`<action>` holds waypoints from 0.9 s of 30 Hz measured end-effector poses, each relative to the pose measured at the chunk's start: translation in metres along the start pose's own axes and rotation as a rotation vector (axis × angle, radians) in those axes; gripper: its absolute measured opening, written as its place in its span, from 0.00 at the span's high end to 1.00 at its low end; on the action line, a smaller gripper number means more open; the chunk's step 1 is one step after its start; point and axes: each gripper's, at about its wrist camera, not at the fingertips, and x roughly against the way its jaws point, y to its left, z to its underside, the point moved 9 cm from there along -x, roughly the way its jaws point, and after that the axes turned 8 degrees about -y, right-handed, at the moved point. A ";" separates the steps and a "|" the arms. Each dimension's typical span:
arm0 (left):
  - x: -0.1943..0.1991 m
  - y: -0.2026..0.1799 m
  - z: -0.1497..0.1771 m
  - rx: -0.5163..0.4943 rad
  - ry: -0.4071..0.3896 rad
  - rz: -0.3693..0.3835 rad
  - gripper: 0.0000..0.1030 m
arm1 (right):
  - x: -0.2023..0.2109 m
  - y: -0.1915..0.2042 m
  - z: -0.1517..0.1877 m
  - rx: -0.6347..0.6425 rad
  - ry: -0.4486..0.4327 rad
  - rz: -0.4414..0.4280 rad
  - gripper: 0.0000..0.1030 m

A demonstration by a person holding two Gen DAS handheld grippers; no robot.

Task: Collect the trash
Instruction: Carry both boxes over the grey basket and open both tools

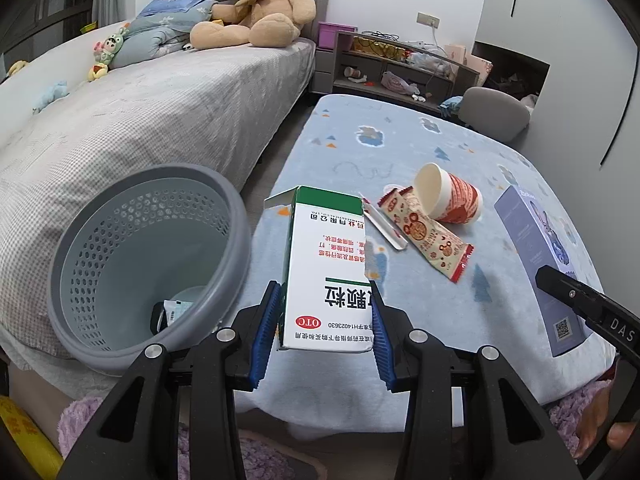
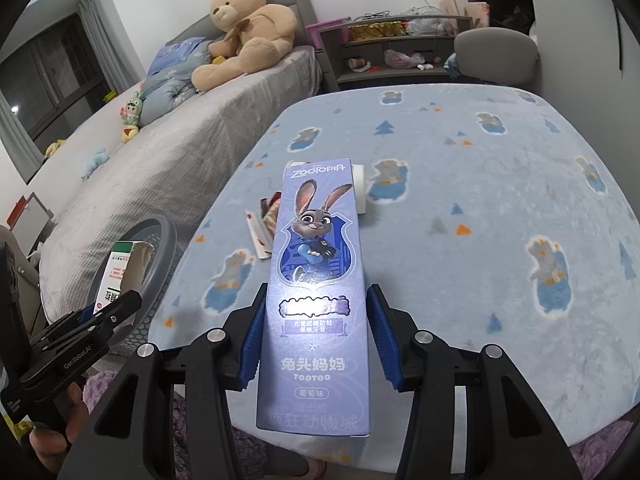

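My left gripper (image 1: 325,300) is shut on a white and green medicine box (image 1: 328,264), held above the table's left edge beside the grey perforated trash basket (image 1: 152,264). The box also shows in the right wrist view (image 2: 120,276). My right gripper (image 2: 316,320) is shut on a purple Zootopia toothpaste box (image 2: 318,280), held above the table; it also shows in the left wrist view (image 1: 540,264). A tipped paper cup (image 1: 448,196), a snack wrapper (image 1: 428,236) and a thin sachet (image 1: 384,224) lie on the table.
The table wears a light blue patterned blanket (image 2: 500,208). The basket holds a small packet (image 1: 172,312). A grey bed (image 1: 140,120) with a teddy bear (image 1: 256,8) stands to the left. A shelf (image 1: 400,68) and a grey chair (image 1: 496,112) stand behind the table.
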 end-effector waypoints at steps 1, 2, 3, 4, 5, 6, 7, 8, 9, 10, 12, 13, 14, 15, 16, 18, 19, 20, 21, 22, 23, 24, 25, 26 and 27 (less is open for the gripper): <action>0.000 0.004 -0.001 0.006 -0.001 -0.001 0.60 | -0.001 0.004 0.000 0.006 0.000 -0.004 0.54; 0.000 0.008 -0.002 0.010 -0.001 -0.003 0.60 | -0.003 0.011 -0.001 0.013 0.002 -0.012 0.54; 0.001 0.012 -0.002 0.016 -0.003 -0.006 0.60 | -0.004 0.016 -0.002 0.019 0.003 -0.017 0.54; 0.001 0.015 -0.002 0.019 -0.004 -0.009 0.60 | -0.005 0.020 -0.002 0.023 0.004 -0.022 0.54; 0.001 0.018 -0.003 0.023 -0.005 -0.010 0.60 | -0.007 0.025 -0.003 0.029 0.005 -0.029 0.54; 0.000 0.021 -0.003 0.027 -0.006 -0.012 0.60 | -0.008 0.031 -0.003 0.035 0.006 -0.035 0.54; 0.000 0.025 -0.004 0.031 -0.007 -0.016 0.60 | -0.010 0.037 -0.004 0.041 0.008 -0.042 0.54; 0.001 0.027 -0.004 0.033 -0.008 -0.018 0.60 | -0.012 0.042 -0.004 0.046 0.010 -0.049 0.54; 0.000 0.031 -0.004 0.036 -0.009 -0.021 0.60 | -0.013 0.046 -0.004 0.051 0.012 -0.054 0.54; 0.000 0.035 -0.005 0.040 -0.009 -0.024 0.60 | -0.014 0.051 -0.003 0.056 0.014 -0.059 0.54; -0.001 0.042 -0.005 0.048 -0.008 -0.029 0.60 | -0.018 0.061 -0.003 0.068 0.019 -0.071 0.54; -0.002 0.046 -0.005 0.053 -0.008 -0.032 0.60 | -0.020 0.066 -0.003 0.073 0.021 -0.076 0.54; -0.002 0.048 -0.006 0.055 -0.008 -0.034 0.60 | -0.022 0.073 -0.004 0.080 0.024 -0.084 0.54; -0.002 0.052 -0.006 0.059 -0.008 -0.037 0.60 | -0.023 0.076 -0.004 0.084 0.025 -0.089 0.54; -0.003 0.056 -0.007 0.063 -0.008 -0.040 0.60 | -0.026 0.082 -0.005 0.090 0.028 -0.096 0.54; -0.003 0.064 -0.008 0.071 -0.009 -0.046 0.60 | -0.029 0.092 -0.007 0.099 0.031 -0.108 0.54; -0.003 0.067 -0.009 0.074 -0.009 -0.048 0.60 | -0.030 0.096 -0.006 0.102 0.031 -0.112 0.54; -0.003 0.070 -0.010 0.077 -0.010 -0.051 0.60 | -0.033 0.101 -0.007 0.108 0.033 -0.118 0.54; -0.002 0.075 -0.011 0.081 -0.010 -0.055 0.60 | -0.035 0.107 -0.008 0.113 0.034 -0.124 0.54; -0.002 0.080 -0.012 0.084 -0.010 -0.059 0.60 | -0.037 0.111 -0.008 0.116 0.036 -0.129 0.54; -0.002 0.084 -0.013 0.087 -0.010 -0.064 0.60 | -0.039 0.115 -0.009 0.120 0.038 -0.136 0.54; -0.002 0.088 -0.014 0.089 -0.011 -0.068 0.60 | -0.041 0.120 -0.009 0.124 0.040 -0.141 0.54; -0.002 0.091 -0.014 0.090 -0.011 -0.072 0.60 | -0.044 0.125 -0.009 0.128 0.041 -0.148 0.54; -0.002 0.095 -0.016 0.093 -0.011 -0.077 0.60 | -0.045 0.129 -0.009 0.131 0.042 -0.152 0.54; -0.002 0.098 -0.017 0.095 -0.011 -0.081 0.60 | -0.047 0.133 -0.010 0.135 0.043 -0.158 0.54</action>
